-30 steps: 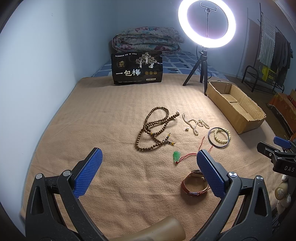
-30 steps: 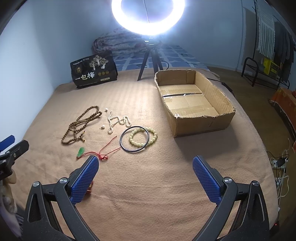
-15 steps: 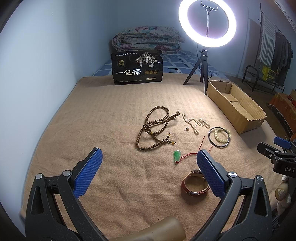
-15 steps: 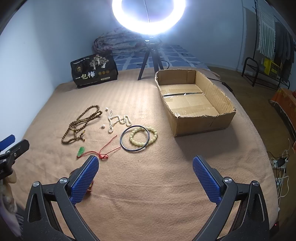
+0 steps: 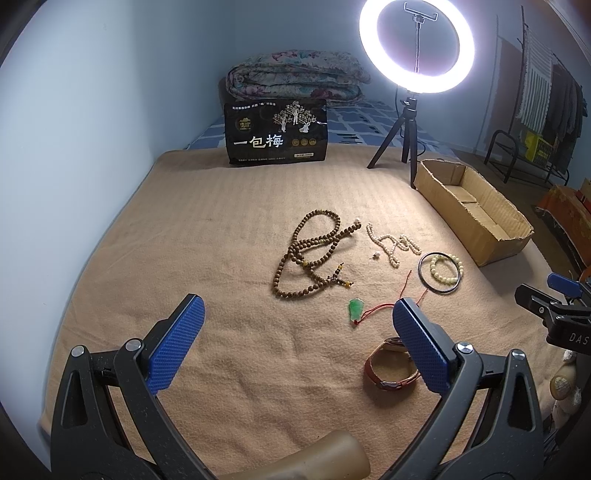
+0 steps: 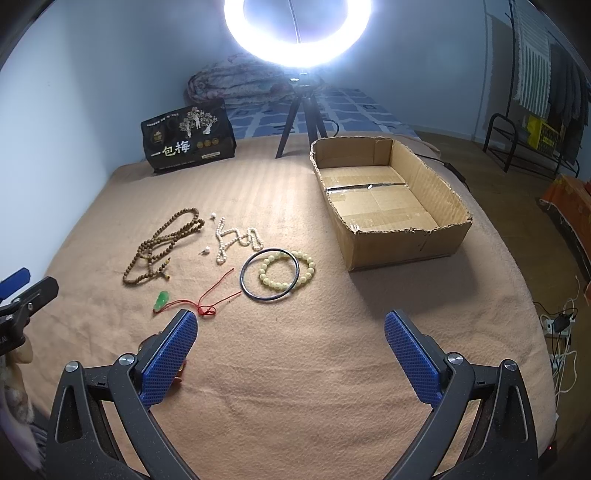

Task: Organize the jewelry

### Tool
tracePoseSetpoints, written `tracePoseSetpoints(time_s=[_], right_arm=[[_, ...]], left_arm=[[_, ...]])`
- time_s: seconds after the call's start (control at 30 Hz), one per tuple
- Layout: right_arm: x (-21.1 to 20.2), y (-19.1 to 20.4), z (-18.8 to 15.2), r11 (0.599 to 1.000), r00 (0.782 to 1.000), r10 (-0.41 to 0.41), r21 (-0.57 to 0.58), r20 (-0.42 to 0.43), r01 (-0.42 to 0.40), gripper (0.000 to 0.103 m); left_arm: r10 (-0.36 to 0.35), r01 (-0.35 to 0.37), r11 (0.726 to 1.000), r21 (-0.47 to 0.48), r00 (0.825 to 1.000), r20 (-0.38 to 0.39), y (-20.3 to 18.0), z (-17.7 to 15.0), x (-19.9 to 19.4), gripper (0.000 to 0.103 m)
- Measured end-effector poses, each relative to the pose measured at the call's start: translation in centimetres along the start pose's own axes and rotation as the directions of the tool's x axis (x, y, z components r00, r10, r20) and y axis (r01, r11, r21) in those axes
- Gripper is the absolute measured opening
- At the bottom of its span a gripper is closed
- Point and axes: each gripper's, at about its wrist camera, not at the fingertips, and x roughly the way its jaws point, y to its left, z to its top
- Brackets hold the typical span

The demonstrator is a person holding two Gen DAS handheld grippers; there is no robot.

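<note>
On the bed's tan blanket [image 6: 332,350] I held both tools, left tool [image 5: 295,345] and right tool [image 6: 291,360], spread wide and empty, short of the black bangle [image 6: 269,275] and cardboard box [image 6: 402,247].

- Your left gripper's right finger [image 5: 421,350] covers part of the brown leather bracelet [image 5: 384,373].
- In your right wrist view, that bracelet is almost wholly hidden behind the left finger [image 6: 168,360].
- The ring light [image 6: 297,33] is cut off by the top edge there.

Bare blanket [image 6: 295,369] lies open between my spread jaws; the cardboard box [image 6: 399,240] walls the right, beads [image 6: 162,243] and bangle [image 6: 269,275] clutter the left.
</note>
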Motion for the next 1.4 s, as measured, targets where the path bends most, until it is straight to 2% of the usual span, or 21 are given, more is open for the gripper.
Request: tracePoseSetpoints(time_s=[0.4, 0.6, 0.73, 0.9, 0.93, 0.97, 1.03, 1.2, 1.33, 1.4], right_arm=[[1.3, 0.4, 0.1, 0.999, 0.999, 0.026, -0.026, -0.029, -0.027, 0.101], [1.9, 1.0, 0.5, 0.998, 0.998, 0.048, -0.047, -0.047, -0.050, 0.101], [2.5, 1.2, 0.9, 0.993, 0.992, 0.102, -0.058, -0.073, -0.106, 0.101], [3.6, 1.8, 1.1, 0.983, 0.984, 0.139, -0.103, -0.110, -0.151, 0.101], [3.9, 1.9, 1.2, 0.983, 0.984, 0.138, -0.108, -0.115, -0.150, 0.101], [4.2, 1.8, 1.4, 0.983, 0.984, 0.135, -0.109, -0.120, -0.148, 0.101], [4.9, 1.5, 1.8, 0.984, 0.982, 0.134, -0.101, -0.132, -0.148, 0.101], [6.9, 0.8, 2.6, 0.982, 0.968, 0.166, -0.061, -0.187, -0.180, 0.101], [8.6, 1.0, 3.0, 0.978, 0.953, 0.183, -0.052, -0.240, -0.201, 0.101], [9.2, 1.4, 3.0, 0.977, 0.953, 0.175, -0.074, -0.249, -0.198, 0.101]], left_arm=[[0.020, -0.021, 1.000, -0.009, 0.999, -0.026, 0.9, 0.5, 1.5, 0.103], [-0.015, 0.014, 1.000, -0.004, 0.998, -0.063, 1.1, 1.5, 2.9, 0.103], [-0.040, 0.036, 0.999, -0.036, 0.995, -0.094, 1.7, 2.4, 4.2, 0.099], [-0.070, 0.062, 0.996, -0.058, 0.987, -0.145, 2.1, 3.6, 6.6, 0.098], [-0.071, 0.062, 0.996, -0.060, 0.986, -0.153, 2.2, 3.8, 7.2, 0.097], [-0.073, 0.064, 0.996, -0.064, 0.984, -0.163, 2.3, 3.9, 7.7, 0.090], [-0.091, 0.077, 0.994, -0.080, 0.978, -0.190, 2.5, 4.2, 8.8, 0.087], [-0.143, 0.121, 0.987, -0.105, 0.959, -0.243, 2.5, 4.4, 11.0, 0.087], [-0.148, 0.124, 0.987, -0.102, 0.952, -0.269, 2.1, 4.6, 12.5, 0.087], [-0.151, 0.126, 0.986, -0.105, 0.949, -0.278, 2.0, 4.8, 13.1, 0.086]])
